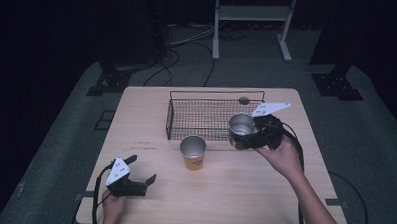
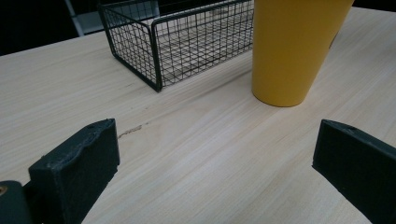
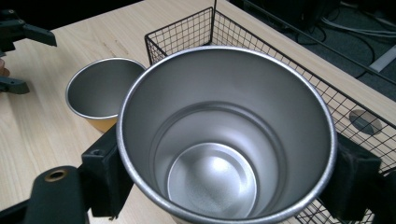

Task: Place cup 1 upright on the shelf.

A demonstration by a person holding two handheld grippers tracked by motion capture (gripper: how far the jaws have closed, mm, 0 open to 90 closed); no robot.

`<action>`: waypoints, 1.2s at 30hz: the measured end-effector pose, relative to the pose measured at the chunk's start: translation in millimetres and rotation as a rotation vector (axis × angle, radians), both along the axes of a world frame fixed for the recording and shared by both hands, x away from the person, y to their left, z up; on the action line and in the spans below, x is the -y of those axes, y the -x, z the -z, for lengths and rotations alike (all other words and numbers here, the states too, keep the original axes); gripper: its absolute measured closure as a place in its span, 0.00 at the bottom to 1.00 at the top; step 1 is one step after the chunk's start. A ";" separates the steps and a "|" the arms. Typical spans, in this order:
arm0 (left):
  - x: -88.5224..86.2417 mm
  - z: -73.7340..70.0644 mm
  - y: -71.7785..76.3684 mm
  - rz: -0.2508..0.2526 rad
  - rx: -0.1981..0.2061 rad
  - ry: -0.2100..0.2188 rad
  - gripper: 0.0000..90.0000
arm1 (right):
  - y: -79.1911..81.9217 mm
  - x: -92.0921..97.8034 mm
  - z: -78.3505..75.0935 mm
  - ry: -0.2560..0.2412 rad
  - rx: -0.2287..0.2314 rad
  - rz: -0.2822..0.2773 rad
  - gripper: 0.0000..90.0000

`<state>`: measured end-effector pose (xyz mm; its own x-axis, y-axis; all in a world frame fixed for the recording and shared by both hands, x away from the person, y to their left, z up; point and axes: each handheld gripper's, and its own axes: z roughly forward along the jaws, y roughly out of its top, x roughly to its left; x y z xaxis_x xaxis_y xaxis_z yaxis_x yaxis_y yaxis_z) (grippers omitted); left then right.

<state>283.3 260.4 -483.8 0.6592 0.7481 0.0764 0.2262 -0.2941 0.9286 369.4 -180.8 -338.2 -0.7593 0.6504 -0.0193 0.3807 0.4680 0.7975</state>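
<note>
The right gripper (image 1: 252, 135) has its jaws clamped on a shiny steel cup (image 1: 241, 130), held by the black wire basket's (image 1: 186, 116) front right corner. The left gripper (image 1: 139, 170) rests on the pale wooden bench (image 1: 233, 193), jaws spread, near a yellow steel-lined cup (image 1: 193, 152).

Left gripper (image 1: 143, 171) low at near left edge of table, held by left hand (image 1: 113, 205), jaws spread wide, nothing between them. Right gripper (image 1: 246, 136) raised at far right, jaws clamped on both sides of a steel cup (image 1: 241, 130), right hand (image 1: 284, 157) behind, forearm stretched forward.
</note>
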 end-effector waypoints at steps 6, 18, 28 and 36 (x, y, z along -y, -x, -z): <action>-0.1 0.0 -0.1 0.000 0.001 0.001 0.00 | -13.1 1.9 1.6 0.000 -0.022 0.015 0.19; 0.0 0.0 0.0 0.000 -0.001 0.003 0.00 | -39.4 3.9 -2.3 -0.007 -0.068 0.031 0.19; -0.4 -0.1 -0.2 0.000 0.001 0.003 0.00 | -52.9 -0.3 -12.5 0.011 -0.063 0.038 0.19; -0.5 0.0 -0.1 0.000 -0.002 0.006 0.00 | -68.3 -4.5 -19.8 0.004 -0.064 0.045 0.19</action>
<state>283.4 260.9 -483.8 0.6591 0.7487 0.0708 0.2279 -0.2886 0.9299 437.7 -176.3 -318.4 -0.7293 0.6837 0.0252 0.4511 0.4528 0.7691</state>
